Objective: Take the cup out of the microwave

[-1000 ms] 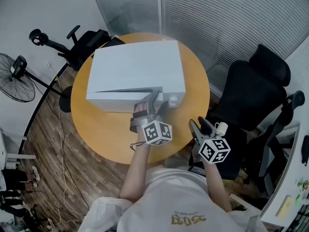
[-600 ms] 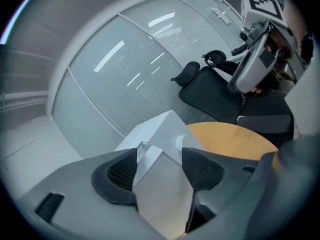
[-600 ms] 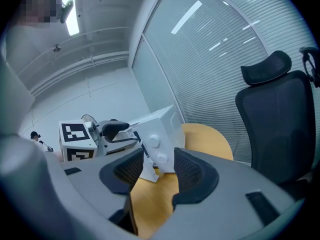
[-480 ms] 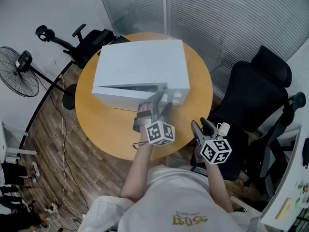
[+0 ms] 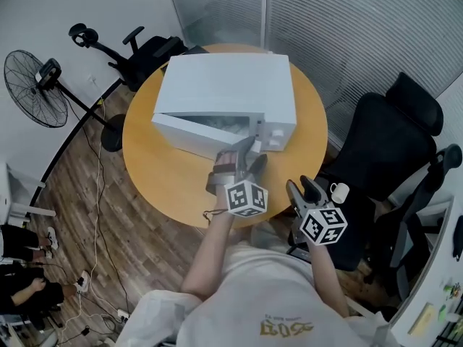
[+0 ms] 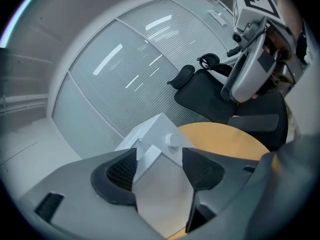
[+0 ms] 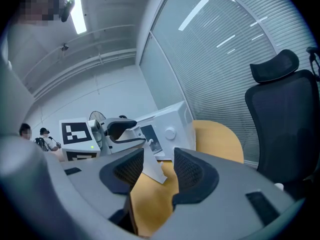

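Gripping: left gripper (image 6: 159,163) clamps the edge of the part-open microwave door (image 6: 160,209).
Idle: right gripper (image 7: 159,171) gapes empty, near the table (image 5: 166,186) rim.
Cup: unseen; presumably inside the microwave (image 5: 224,85).
Risk: door may slip the pads, or a pull may drag the microwave.
Pose: left forearm reaches forward, gripper tipped slightly down.

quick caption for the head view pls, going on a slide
Left gripper clamps the edge of the part-open microwave door on a round table; right gripper hangs back, jaws apart.
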{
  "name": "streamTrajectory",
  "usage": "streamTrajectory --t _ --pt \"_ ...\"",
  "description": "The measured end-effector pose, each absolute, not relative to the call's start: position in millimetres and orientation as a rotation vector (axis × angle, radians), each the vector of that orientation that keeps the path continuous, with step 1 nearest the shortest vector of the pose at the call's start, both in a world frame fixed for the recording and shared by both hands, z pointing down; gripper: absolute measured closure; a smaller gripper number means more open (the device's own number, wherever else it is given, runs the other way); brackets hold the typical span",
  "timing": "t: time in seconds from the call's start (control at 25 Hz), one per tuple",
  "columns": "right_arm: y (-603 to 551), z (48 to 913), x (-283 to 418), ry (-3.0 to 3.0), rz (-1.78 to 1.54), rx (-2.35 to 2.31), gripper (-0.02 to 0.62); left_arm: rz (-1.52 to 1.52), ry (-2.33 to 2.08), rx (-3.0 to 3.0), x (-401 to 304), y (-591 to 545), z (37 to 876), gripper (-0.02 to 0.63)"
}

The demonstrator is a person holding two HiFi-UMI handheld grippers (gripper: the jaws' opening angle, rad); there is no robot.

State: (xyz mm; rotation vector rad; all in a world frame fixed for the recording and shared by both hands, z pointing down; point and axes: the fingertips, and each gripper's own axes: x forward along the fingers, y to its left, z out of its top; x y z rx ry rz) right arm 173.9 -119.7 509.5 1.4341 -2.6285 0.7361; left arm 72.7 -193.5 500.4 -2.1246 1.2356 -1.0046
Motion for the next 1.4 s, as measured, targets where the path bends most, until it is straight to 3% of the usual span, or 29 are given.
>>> streamTrajectory --t 1.4 --pt "-78 529 84 -2.727 0.804 1.021 0.407 -0.950 1.367 -2.032 33 -104 504 0.348"
